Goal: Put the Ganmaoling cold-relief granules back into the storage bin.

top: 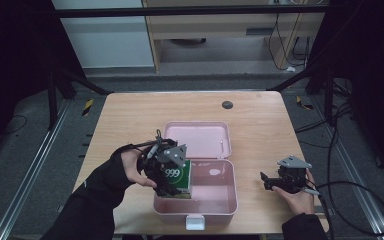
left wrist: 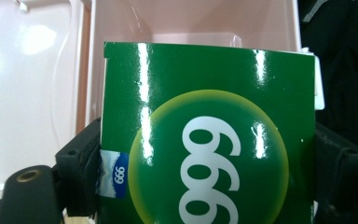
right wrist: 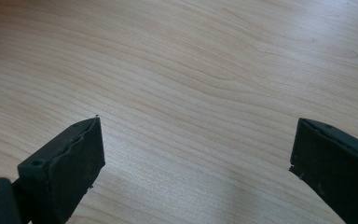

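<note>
We have the green box (top: pixel 178 176) with its white "999" clamped between the jaws of our left gripper (top: pixel 169 186), one pad pressed on each side of it, as the left gripper view shows (left wrist: pixel 205 140). Just ahead of and below that gripper lies the open pink case (top: pixel 215 207); the box hangs upright over the case's near-left corner, its bottom edge at or just inside the rim, though we cannot tell whether it touches the floor of the tray. Beyond the box, the case's lid (top: pixel 198 139) lies folded back flat on the wooden table (top: pixel 130 120). We judge the picking-up done and the lowering into the tray under way; setting the box down, letting go, and probably shutting the lid are left. Our right gripper (top: pixel 266 181) rests well off to the side of the case, jaws spread wide over bare tabletop (right wrist: pixel 191 93), holding nothing.
</note>
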Demonstrator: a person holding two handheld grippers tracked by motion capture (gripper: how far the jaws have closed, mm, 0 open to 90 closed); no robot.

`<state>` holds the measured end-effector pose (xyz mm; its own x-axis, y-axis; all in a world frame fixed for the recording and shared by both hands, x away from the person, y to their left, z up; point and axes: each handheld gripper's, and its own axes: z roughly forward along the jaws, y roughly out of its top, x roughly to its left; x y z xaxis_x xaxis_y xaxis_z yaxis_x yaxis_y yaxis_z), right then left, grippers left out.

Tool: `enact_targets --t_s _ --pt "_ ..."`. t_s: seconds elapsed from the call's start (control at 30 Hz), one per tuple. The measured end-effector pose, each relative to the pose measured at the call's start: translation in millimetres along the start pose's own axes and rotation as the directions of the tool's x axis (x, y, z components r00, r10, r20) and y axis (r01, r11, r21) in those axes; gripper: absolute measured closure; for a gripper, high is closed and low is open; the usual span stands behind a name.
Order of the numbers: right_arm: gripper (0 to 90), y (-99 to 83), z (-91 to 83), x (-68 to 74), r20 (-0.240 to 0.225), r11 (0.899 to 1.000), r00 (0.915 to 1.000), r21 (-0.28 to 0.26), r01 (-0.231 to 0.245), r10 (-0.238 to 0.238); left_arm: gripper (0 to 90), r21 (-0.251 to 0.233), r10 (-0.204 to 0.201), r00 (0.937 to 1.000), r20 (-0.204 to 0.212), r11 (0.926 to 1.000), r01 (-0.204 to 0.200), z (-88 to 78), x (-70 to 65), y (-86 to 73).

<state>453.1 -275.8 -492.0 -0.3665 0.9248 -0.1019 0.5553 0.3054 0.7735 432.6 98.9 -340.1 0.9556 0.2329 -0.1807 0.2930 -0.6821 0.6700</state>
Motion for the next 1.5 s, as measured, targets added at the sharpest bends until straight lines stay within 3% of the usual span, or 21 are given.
enact_targets --t_s 0.53,0.77,1.13,1.33,1.4,1.5 --pt "3.0 -0.5 1.5 1.7 -0.002 1.000 1.0000 0.009 0.006 -0.006 14.3 0.006 -0.064 0.9979 0.002 0.9979 0.064 21.2 5.2 -18.3" --pt "2.9 -0.6 2.1 2.4 -0.004 1.000 1.0000 0.012 0.006 -0.006 14.3 -0.025 -0.118 0.9930 -0.002 0.9927 0.118 31.3 4.8 -27.8" --pt "2.8 -0.9 2.6 2.4 -0.002 1.000 0.9999 0.013 0.015 -0.015 14.2 -0.025 -0.138 0.9905 -0.004 0.9902 0.137 43.2 6.5 -36.5" --pt "2.6 -0.9 2.7 2.3 -0.003 1.000 0.9998 0.013 0.018 -0.018 14.2 0.006 -0.106 0.9943 -0.009 0.9943 0.106 45.1 8.7 -38.6" --pt "2.4 -1.0 2.7 2.3 -0.002 1.000 0.9998 0.013 0.019 -0.019 14.1 -0.029 -0.147 0.9891 -0.009 0.9888 0.146 48.8 6.9 -40.6" --pt "2.2 -0.8 2.6 2.6 -0.004 1.000 0.9999 0.015 0.015 -0.015 13.9 -0.038 -0.151 0.9885 -0.008 0.9878 0.151 51.7 7.0 -43.2"
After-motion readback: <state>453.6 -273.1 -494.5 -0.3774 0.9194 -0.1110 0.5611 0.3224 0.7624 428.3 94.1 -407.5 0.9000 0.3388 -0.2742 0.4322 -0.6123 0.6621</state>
